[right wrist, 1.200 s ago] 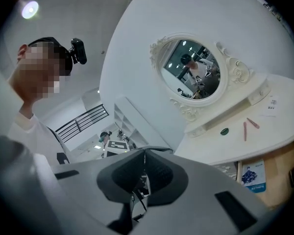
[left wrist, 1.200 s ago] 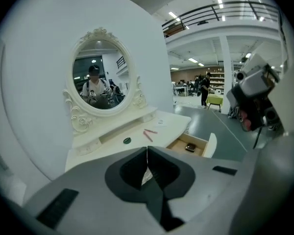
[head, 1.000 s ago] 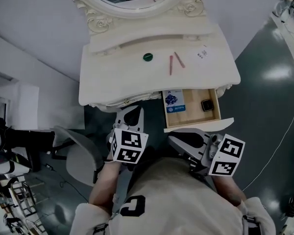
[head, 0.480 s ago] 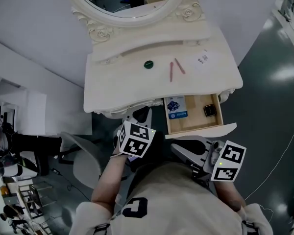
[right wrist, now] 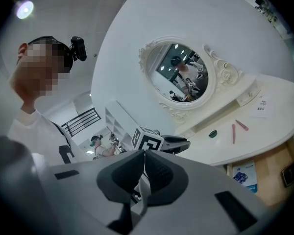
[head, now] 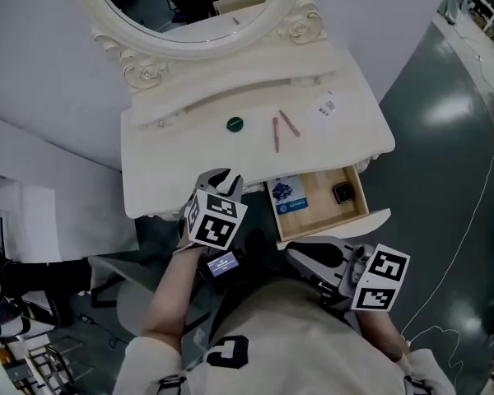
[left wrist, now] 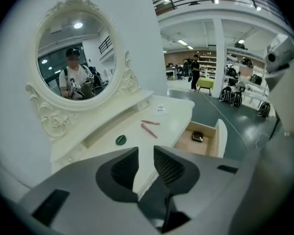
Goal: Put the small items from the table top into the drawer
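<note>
On the white dressing table (head: 173,167) lie a green round piece (head: 235,124), two pink sticks (head: 275,134) and a small white card (head: 328,105). The open drawer (head: 358,208) at the front right holds a blue card (head: 286,194) and a small dark item (head: 342,192). My left gripper (head: 219,177) hovers over the table's front edge, short of the green piece (left wrist: 120,140); its jaws have just been opening and nothing is between them. My right gripper (head: 292,252) stays shut and empty below the drawer, near the person's chest.
An oval mirror (head: 189,6) in an ornate frame stands at the back of the table. A grey chair (head: 119,303) sits on the dark floor at the lower left. The drawer front (head: 337,223) juts out toward the person.
My left gripper has moved forward from beside the body to the table's front edge, and its jaws have parted. The right gripper has barely shifted.
</note>
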### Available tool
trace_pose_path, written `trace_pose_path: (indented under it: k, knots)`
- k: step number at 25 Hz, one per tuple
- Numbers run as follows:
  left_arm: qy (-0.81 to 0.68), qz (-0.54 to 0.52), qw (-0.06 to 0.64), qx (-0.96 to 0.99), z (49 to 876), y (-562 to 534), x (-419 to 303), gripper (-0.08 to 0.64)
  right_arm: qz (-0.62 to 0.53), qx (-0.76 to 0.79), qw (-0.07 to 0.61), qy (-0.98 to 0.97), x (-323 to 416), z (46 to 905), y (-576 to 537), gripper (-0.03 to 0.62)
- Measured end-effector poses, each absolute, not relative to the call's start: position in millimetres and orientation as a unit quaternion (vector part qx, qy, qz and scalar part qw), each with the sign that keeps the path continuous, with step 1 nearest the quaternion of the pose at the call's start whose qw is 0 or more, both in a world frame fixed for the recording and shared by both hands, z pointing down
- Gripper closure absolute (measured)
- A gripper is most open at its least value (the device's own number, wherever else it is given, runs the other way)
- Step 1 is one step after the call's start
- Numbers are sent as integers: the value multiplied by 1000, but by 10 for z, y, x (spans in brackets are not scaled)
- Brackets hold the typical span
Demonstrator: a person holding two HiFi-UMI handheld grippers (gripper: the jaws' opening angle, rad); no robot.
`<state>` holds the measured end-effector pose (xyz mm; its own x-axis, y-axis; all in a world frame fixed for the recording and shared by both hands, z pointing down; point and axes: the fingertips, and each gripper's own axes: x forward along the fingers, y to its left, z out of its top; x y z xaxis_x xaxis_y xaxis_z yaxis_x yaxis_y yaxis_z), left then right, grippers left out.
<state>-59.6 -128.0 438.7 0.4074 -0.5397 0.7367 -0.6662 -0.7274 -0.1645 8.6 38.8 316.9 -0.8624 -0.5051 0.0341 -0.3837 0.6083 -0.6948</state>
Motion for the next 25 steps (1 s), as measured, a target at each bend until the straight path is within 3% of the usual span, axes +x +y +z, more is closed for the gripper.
trace_pose_path:
  k: [12, 25]
  knots:
    - [-319, 411, 127, 845, 5076, -2486, -765, 360, -395, -298, 18, 869, -315, 3378, -78, 563]
    - [-291, 456, 64, 839, 5598, -3092, -686, 357, -398, -334, -7, 854, -234, 3522, -180, 563]
